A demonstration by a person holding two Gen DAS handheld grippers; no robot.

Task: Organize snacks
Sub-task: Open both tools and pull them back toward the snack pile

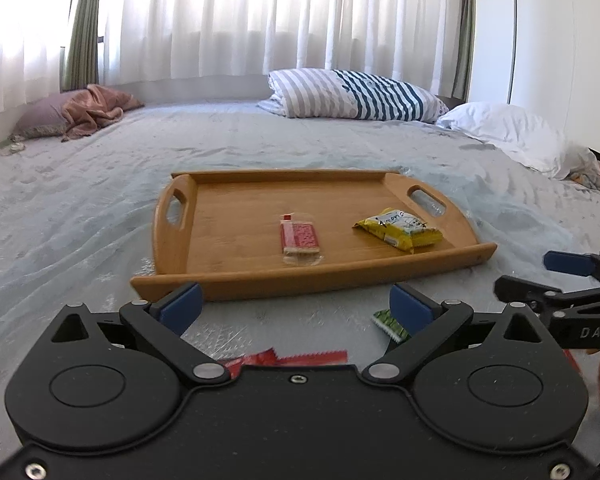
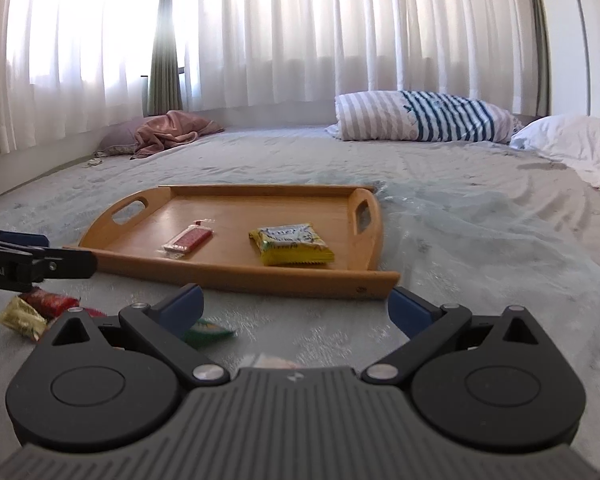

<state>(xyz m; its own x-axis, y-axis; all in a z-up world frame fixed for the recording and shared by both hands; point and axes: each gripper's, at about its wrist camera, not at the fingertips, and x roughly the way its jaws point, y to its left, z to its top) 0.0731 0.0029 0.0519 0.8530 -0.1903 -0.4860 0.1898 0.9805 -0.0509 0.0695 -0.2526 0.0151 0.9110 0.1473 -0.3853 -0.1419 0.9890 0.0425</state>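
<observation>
yellow packet point(image 1: 400, 229), red bar point(image 1: 300, 238) on wooden tray point(image 1: 228, 280).

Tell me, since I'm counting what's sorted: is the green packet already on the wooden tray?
No, the green packet lies on the bedcover in front of the wooden tray, which holds only a red-and-clear packet and a yellow packet.

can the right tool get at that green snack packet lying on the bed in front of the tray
Probably yes. The right tool is open and empty, and the green packet lies on the bedspread just ahead by its left finger, short of the tray. Nothing covers it; the left tool is off to the side.
</observation>
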